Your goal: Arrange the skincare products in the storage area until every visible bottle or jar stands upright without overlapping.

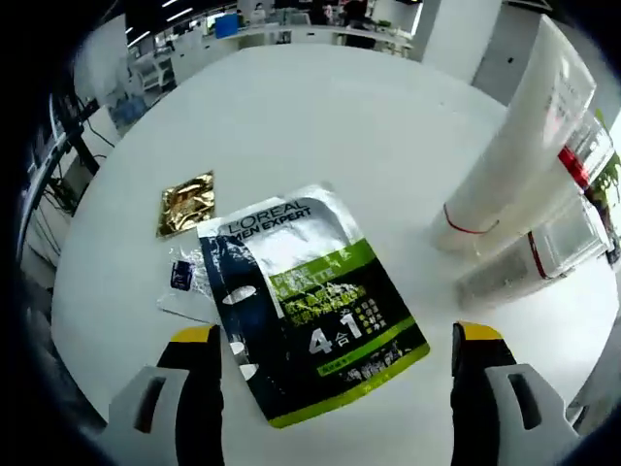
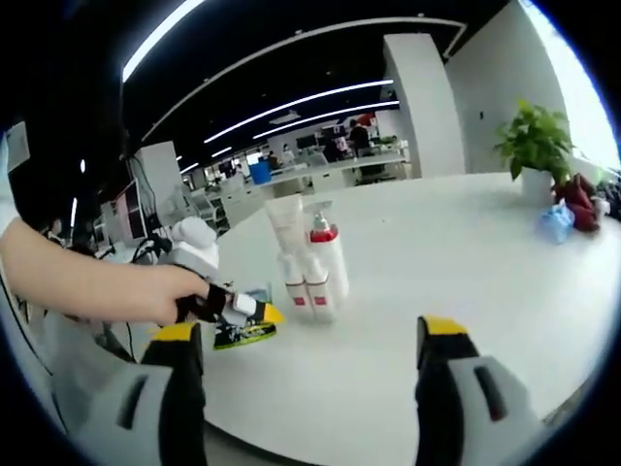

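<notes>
On the left of the left gripper view, a small gold foil sachet (image 1: 186, 203) lay flat on the white surface (image 1: 320, 116), and just below it a clear sample packet (image 1: 184, 282) was partly tucked under a large L'Oréal Men Expert pouch (image 1: 310, 301). That pouch lay flat, overlapping the packet, directly ahead of the left claw (image 1: 335, 354), whose jaws stood wide apart and held nothing. To the right, a white tube (image 1: 519, 136) stood with its cap down, touching clear red-trimmed bottles (image 1: 553, 243) beside it.

In the right gripper view, a person's arm reached in from the left carrying the left claw (image 2: 260, 313) just over the pouch (image 2: 245, 335). Right of that stood the upright cluster: the tube (image 2: 286, 233) and a red-capped bottle (image 2: 325, 254), pressed close together. The right claw (image 2: 310, 345) hung well back from them, jaws apart and empty. A potted plant (image 2: 536, 146) sat far right.

The flat pouch looked hard to pinch, so a closing grip could well slide it across the smooth surface, dragging the packet beneath. Standing it near the cluster also risked nudging the tall tube, which could probably topple its neighbours.
</notes>
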